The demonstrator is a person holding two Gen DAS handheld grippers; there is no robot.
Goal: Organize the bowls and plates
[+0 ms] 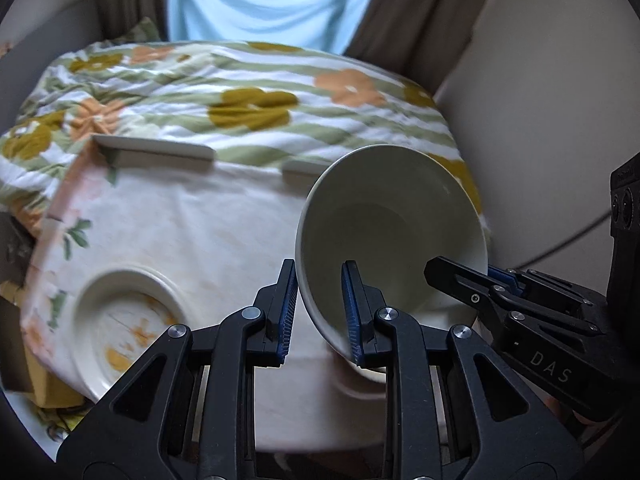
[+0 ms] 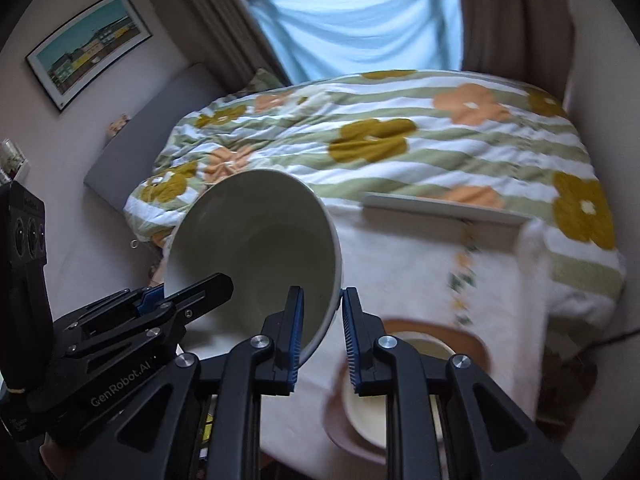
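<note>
Gripping opposite sides of one rim, the left gripper (image 1: 320, 312) and the right gripper (image 2: 322, 336) carry a white bowl (image 1: 394, 236) tilted above a cloth-covered table (image 1: 224, 232). Each claw is closed on the bowl wall, one finger inside and one outside; seen from the left wrist, the right gripper enters at four o'clock, and seen from the right wrist, the left gripper (image 2: 160, 300) enters at eight o'clock. The bowl is empty and clear of the table, its mouth turned toward both cameras. Remaining tableware: a patterned plate (image 1: 128, 324) rests at seven o'clock in the left view, near the table's edge, and a pale dish on a brown plate (image 2: 400, 384) lies at six o'clock in the right view, partly hidden by the fingers. A flowered, striped blanket (image 2: 400, 136) fills the background at twelve o'clock. Judged from this arrangement, the task is in progress: the bowl is in transit and not yet set down, and the pieces are not yet gathered in one place; where the bowl belongs cannot be told.
</note>
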